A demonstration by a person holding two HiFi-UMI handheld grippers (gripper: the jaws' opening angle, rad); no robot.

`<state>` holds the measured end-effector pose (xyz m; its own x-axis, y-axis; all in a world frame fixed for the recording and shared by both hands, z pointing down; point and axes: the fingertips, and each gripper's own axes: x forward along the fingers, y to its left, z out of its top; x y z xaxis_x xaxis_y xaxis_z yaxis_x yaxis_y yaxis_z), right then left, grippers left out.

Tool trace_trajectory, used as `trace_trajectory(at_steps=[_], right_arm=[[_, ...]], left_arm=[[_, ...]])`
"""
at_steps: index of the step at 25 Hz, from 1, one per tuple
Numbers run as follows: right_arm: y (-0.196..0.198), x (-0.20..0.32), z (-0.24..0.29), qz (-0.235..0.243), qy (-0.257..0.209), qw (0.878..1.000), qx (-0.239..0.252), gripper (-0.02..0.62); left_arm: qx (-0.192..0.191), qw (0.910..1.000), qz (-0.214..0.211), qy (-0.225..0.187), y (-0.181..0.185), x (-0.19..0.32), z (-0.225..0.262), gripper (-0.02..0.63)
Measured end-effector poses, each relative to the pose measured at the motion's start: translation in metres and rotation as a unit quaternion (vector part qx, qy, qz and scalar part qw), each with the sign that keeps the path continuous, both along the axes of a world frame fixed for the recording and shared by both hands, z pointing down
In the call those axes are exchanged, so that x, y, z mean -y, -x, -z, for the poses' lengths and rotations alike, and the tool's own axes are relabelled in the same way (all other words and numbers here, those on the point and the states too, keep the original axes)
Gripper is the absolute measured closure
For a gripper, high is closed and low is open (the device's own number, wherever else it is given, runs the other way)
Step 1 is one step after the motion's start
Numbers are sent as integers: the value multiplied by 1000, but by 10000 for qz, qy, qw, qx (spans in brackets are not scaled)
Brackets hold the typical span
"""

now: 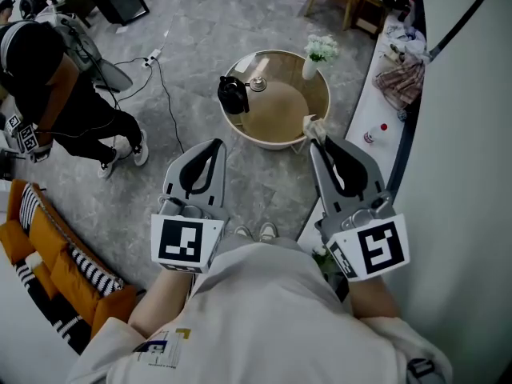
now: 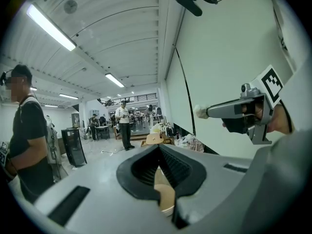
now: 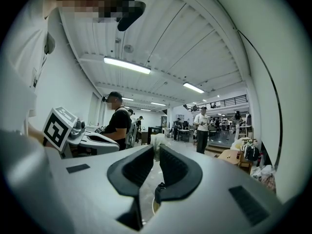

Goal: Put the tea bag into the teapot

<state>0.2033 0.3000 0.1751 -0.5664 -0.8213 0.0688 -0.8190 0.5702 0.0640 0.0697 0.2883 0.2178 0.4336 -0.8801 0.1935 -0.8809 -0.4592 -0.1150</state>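
Fingers of right gripper tight on tea bag; left gripper fingers together, empty.

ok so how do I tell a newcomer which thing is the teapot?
Find the round wooden table in the upper middle of the head view. The teapot stands near its left edge. It is the only black, squat thing there. The vase of white flowers on the far right side is pale and slim.

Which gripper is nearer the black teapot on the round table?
Left. In the head view the left gripper is held just short of the teapot, almost in line with it; the right gripper, holding the tea bag, is farther off to its right.
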Motion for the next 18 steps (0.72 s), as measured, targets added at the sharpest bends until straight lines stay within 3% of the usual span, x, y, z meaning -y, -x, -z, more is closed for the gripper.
trace_trajectory(at_steps=[9,18], right_arm=[[-4,0,-16,189,159,9997,36,557],[2,24,-36,205,217,9995,-48,557]], left_arm=[[238,9997,89,-68,-8,-2,-3,598],[193,9998,-30,-105,-14,24,-19,598]])
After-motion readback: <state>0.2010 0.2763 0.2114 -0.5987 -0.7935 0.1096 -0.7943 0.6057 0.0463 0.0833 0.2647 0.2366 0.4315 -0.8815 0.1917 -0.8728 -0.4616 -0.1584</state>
